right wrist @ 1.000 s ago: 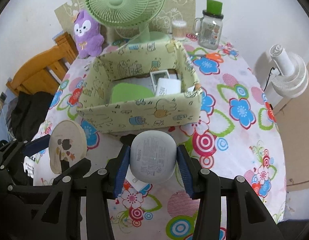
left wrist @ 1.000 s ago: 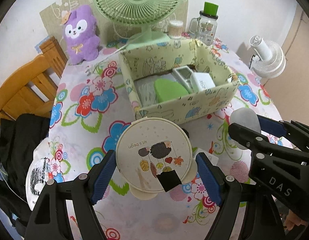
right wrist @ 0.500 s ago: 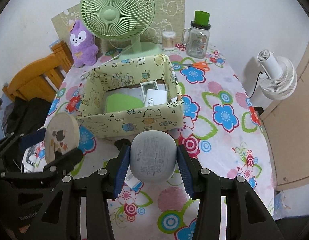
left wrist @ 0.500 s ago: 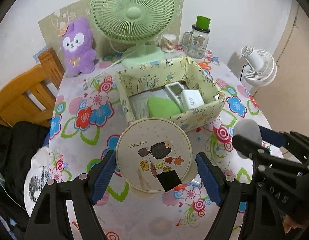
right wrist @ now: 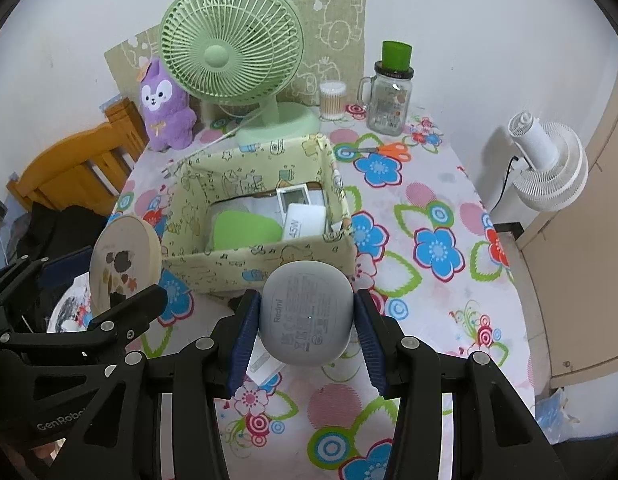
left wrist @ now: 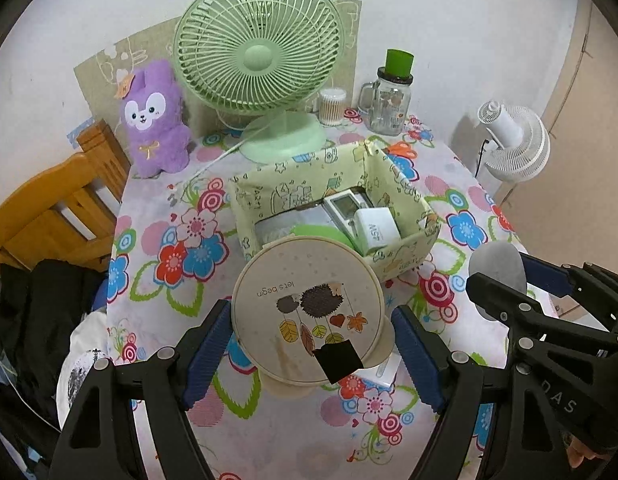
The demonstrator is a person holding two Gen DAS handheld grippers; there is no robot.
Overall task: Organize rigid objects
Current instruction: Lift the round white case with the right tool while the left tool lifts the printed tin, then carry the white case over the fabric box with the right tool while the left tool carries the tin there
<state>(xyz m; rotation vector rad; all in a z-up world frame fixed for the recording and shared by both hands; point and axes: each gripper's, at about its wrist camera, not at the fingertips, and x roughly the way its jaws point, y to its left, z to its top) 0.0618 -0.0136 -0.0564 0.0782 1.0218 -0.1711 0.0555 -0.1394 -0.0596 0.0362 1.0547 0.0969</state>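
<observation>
Left gripper [left wrist: 312,354] clamps round cream mirror [left wrist: 307,310], printed face toward camera, raised above floral surface [left wrist: 461,196]. Right gripper [right wrist: 305,334] clamps smooth grey rounded case [right wrist: 307,312], label side facing camera, before patterned box [right wrist: 265,262].

Left hand-held gripper [left wrist: 311,344] and right hand-held gripper [right wrist: 307,330] each clamped on a load, angled downward.
</observation>
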